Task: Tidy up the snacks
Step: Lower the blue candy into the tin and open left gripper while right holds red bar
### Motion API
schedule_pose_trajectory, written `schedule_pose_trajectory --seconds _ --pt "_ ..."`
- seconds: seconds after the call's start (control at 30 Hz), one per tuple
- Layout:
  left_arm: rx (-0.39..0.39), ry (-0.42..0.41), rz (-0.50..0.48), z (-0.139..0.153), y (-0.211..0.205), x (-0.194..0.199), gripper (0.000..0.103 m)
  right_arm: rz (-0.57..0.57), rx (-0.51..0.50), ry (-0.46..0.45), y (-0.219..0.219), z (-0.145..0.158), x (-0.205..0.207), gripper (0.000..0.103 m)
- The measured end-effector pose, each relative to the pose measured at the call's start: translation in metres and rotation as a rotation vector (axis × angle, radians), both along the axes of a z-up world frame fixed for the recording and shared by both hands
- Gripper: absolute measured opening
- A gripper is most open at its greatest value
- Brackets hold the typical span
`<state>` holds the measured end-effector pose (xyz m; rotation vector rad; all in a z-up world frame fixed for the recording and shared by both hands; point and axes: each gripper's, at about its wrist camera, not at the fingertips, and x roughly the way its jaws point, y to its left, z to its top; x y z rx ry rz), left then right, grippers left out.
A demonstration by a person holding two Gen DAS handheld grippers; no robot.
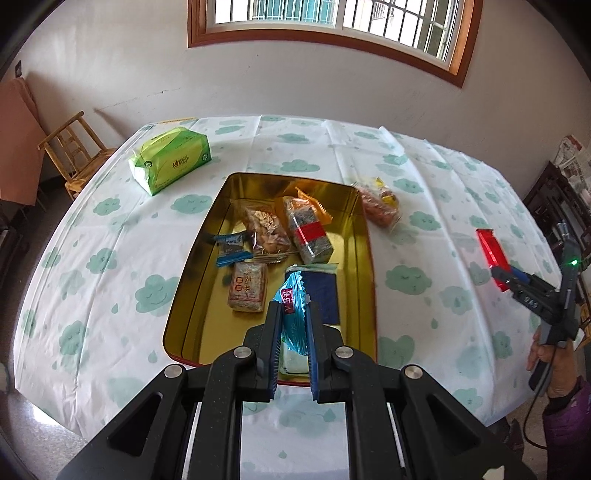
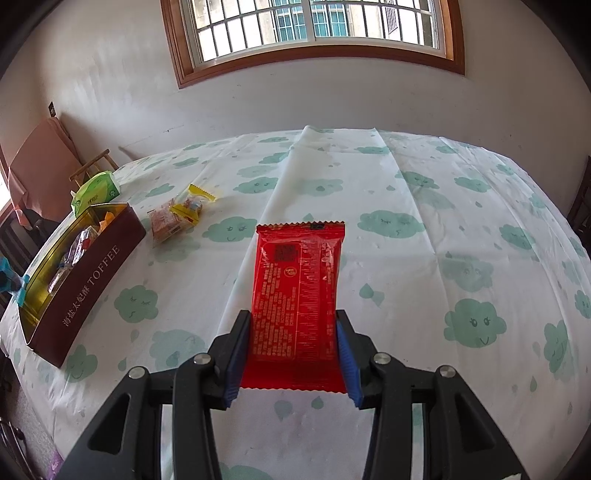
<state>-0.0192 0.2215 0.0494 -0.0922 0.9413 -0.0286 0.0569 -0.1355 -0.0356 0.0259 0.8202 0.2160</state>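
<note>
Left wrist view: the left gripper (image 1: 291, 310) is clenched on a blue packet (image 1: 291, 295) above the near end of the gold tin (image 1: 365, 236), which holds several snacks. Right wrist view: the right gripper (image 2: 293, 321) grasps a red packet (image 2: 297, 295) over the tablecloth (image 2: 424, 258), well right of the tin (image 2: 92, 280).

A home dining room: barred window (image 2: 314, 29) at 12 o'clock, wooden chair (image 1: 74, 151) at 10, cloud-print table (image 2: 424, 184).
</note>
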Motion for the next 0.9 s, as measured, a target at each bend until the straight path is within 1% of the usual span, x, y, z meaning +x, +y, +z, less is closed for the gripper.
schedule_pose_trajectory --seconds 0.47,0.9 --pt "0.051 0.018 0.008 -0.022 -0.002 0.010 0.011 -0.008 0.009 0.009 -0.006 0.000 0.002 0.044" --pt "0.077 0.024 0.007 -0.029 -0.004 0.013 0.011 -0.009 0.012 0.015 -0.007 0.000 0.002 0.044"
